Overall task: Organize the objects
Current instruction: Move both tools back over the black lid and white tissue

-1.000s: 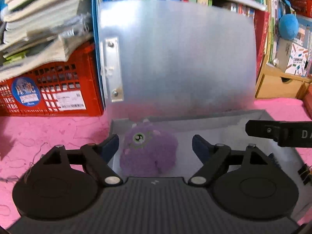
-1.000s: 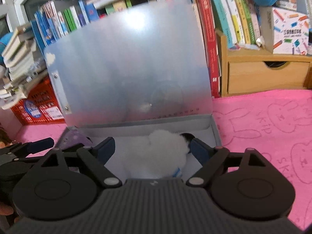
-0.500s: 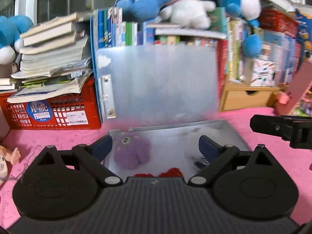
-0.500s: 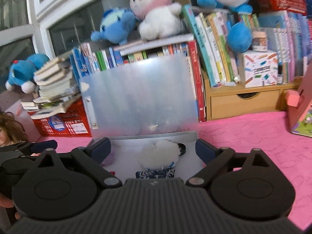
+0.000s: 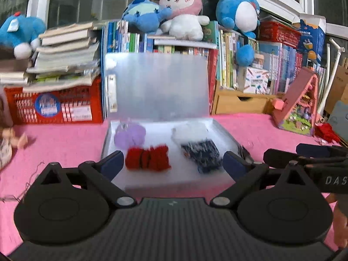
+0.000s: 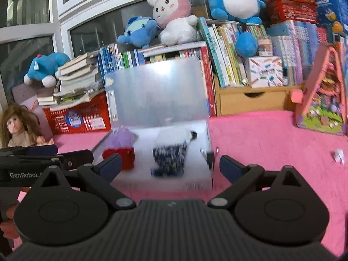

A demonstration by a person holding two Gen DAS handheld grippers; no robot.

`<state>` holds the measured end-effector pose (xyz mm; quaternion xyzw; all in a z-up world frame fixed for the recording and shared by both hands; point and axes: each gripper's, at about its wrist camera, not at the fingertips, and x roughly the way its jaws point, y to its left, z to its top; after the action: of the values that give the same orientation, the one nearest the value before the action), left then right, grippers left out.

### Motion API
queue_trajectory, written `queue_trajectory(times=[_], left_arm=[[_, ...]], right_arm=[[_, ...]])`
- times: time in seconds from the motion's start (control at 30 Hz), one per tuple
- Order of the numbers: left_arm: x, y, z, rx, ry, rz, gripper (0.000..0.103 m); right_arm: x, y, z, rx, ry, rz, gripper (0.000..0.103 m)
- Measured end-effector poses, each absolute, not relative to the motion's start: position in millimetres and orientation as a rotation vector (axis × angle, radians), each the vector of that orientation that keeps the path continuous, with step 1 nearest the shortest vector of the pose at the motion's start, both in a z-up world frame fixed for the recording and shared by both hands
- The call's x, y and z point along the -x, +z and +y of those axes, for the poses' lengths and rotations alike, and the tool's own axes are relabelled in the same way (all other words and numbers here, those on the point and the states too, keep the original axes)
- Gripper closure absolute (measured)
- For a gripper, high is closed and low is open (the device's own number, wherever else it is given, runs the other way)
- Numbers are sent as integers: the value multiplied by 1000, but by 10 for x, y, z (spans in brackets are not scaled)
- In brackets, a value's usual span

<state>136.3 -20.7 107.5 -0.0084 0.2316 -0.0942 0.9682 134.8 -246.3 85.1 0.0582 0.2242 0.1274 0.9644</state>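
Observation:
A translucent grey file box lies open on the pink cloth, its lid upright. Inside are a purple plush, a red woolly item, a white plush and a dark blue patterned item. My left gripper is open and empty, in front of the box. My right gripper is open and empty, also in front of it. Each gripper shows at the side of the other's view.
Behind the box stand a red crate with stacked books, a row of books with plush toys on top, and a wooden drawer unit. A doll sits left. A pink toy house stands right. A binder clip sits on the box's right edge.
Both grippers have pulled back and up from the box. The purple and white plush now lie free inside it, and the red and blue items have come into view.

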Motion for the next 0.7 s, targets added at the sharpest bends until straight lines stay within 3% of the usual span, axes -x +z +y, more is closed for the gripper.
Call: queue_trajectory(times=[0.7], left_arm=[[-736,237,-250,-19,-159,543,3]], right_arm=[[-514,58,-2333,8,128,515,1]])
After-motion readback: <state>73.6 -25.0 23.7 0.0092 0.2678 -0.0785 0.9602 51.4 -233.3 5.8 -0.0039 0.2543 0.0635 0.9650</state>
